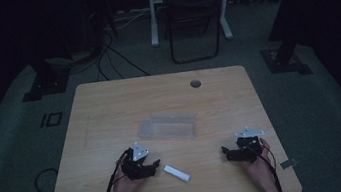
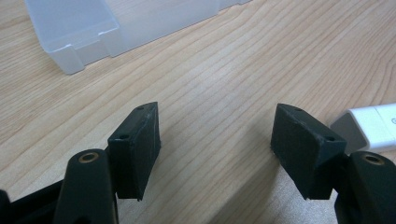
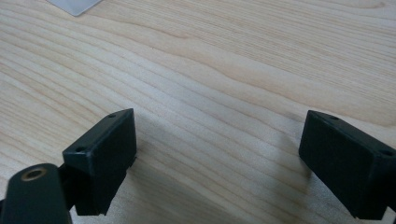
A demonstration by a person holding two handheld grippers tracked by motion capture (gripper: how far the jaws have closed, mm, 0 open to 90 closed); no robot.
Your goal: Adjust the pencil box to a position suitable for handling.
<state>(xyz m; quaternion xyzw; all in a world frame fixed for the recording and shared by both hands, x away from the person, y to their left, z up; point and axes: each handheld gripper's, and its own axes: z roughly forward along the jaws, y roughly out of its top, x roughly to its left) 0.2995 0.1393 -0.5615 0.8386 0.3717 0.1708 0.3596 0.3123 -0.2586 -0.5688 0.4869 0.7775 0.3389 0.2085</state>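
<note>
A clear plastic box [image 1: 168,126] lies in the middle of the wooden table [image 1: 108,99]; its end also shows at the top left of the left gripper view [image 2: 88,28]. A small white block [image 1: 177,173] lies near the front edge, between my two hands. My left gripper [image 1: 154,166] rests just left of the block, open and empty [image 2: 217,149], with the block [image 2: 369,128] beside its right jaw. My right gripper [image 1: 226,152] sits at the front right, open over bare wood [image 3: 219,163].
A round cable hole [image 1: 195,83] sits near the table's far edge. Beyond the table stand a dark chair [image 1: 194,27] and white desk legs [image 1: 152,17]. Cables trail on the floor at the left [image 1: 44,179].
</note>
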